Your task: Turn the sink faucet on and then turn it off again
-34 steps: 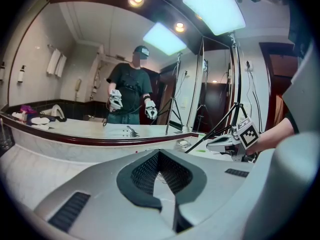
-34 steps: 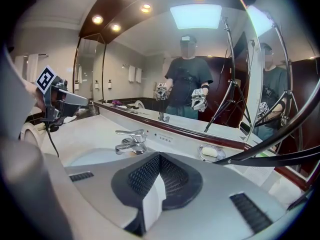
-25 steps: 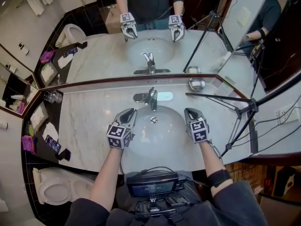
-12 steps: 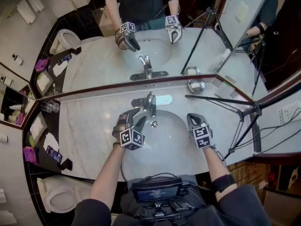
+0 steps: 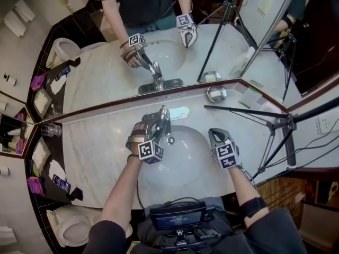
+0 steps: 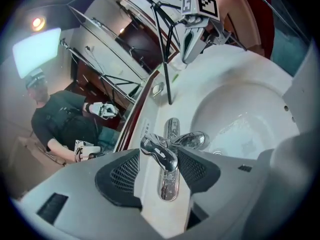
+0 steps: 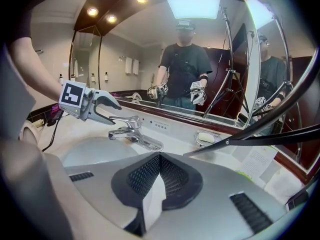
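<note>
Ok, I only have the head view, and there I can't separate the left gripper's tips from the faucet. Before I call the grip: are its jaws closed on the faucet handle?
Observer: Not closed on it. In the left gripper view, the left gripper has its jaws apart. They have just been opening, and the faucet handle is between them.
Operator: And is the other one carrying anything?
Observer: No. The right gripper view shows the right gripper with its jaws shut together and nothing between them.
</note>
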### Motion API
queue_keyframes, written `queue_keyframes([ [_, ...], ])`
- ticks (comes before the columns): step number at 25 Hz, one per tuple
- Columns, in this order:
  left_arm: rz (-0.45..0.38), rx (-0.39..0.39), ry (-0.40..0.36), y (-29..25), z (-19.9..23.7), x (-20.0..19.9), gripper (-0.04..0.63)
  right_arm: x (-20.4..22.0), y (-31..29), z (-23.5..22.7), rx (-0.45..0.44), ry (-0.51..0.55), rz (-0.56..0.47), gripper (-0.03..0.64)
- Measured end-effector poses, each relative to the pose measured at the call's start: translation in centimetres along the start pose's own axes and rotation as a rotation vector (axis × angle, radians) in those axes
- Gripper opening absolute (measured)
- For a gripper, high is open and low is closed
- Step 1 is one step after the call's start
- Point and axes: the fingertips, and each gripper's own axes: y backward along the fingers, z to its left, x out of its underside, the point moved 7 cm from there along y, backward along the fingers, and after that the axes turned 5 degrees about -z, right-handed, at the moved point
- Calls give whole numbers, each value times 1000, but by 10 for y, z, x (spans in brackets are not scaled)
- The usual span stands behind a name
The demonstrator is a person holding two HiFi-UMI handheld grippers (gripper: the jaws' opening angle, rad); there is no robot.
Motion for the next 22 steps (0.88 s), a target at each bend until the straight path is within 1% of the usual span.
queue_keyframes([
  [4, 4, 13, 10, -13, 1, 2, 233, 6, -6, -1, -3, -8, 15, 20],
  [7, -1, -3, 58, -22, 9, 1, 233, 9, -11, -3, -8, -9, 23, 20],
  [8, -3, -3, 64, -24, 12, 0, 233, 9, -12, -3, -10, -8, 25, 20],
  [11, -4, 19, 52, -31, 15, -4, 232, 8, -16, -4, -13, -10, 27, 20],
  [13, -2, 28, 65, -34, 15, -3, 228, 8, -19, -3, -17, -12, 27, 20],
  [17, -14, 33, 95, -40, 13, 0, 170, 6, -23, 0, -26, -13, 25, 20],
  [22, -17, 51, 116, -40, 17, -5, 143, 6, -27, 5, -36, -13, 30, 20],
])
